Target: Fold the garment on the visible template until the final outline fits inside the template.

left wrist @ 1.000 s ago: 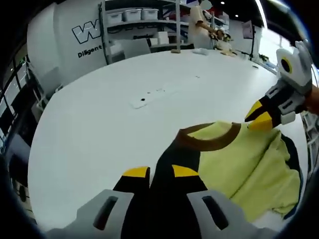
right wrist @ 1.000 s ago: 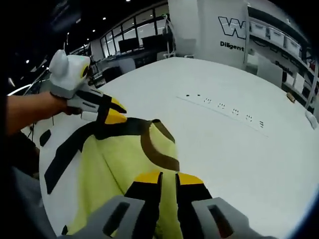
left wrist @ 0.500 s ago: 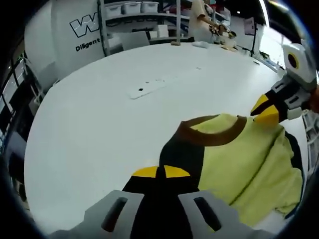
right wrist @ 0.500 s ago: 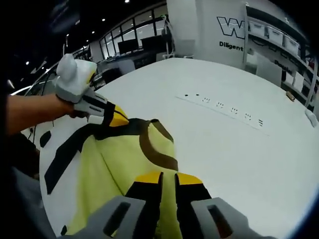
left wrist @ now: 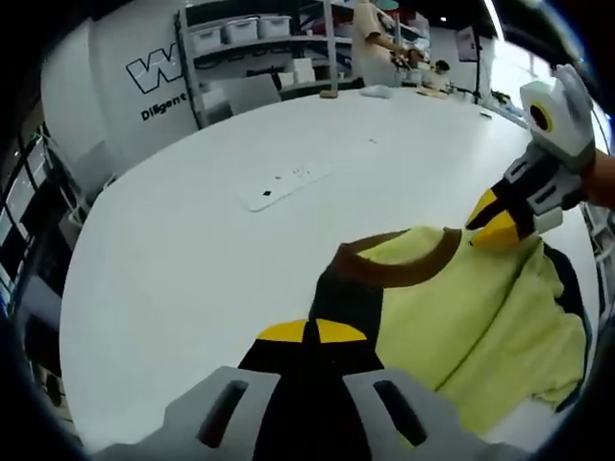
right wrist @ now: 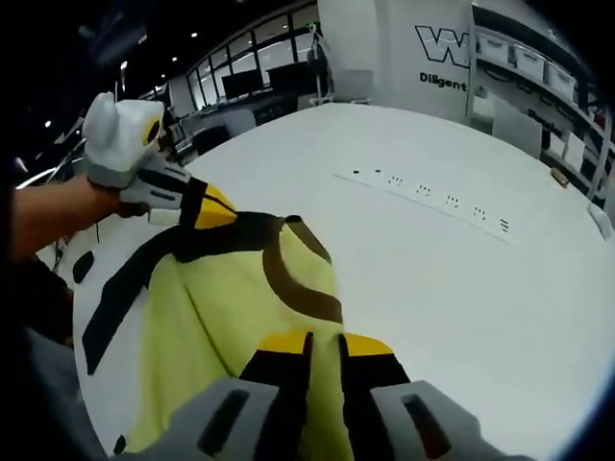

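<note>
Garment (left wrist: 480, 317) — yellow, brown collar, black trim — pinched in both closed grippers (left wrist: 312, 331) (right wrist: 312, 343).

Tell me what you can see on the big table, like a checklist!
Surface: white table, with a row of sockets set in it.
Job's things: yellow shirt with brown collar and black trim, held by both shoulders.
Clutter: nothing seen near the shirt.
Grippers: left gripper shut on shirt; right gripper shut on shirt.
Cables: nothing seen.
Surroundings: shelves with white bins, a person standing beyond the table.
</note>
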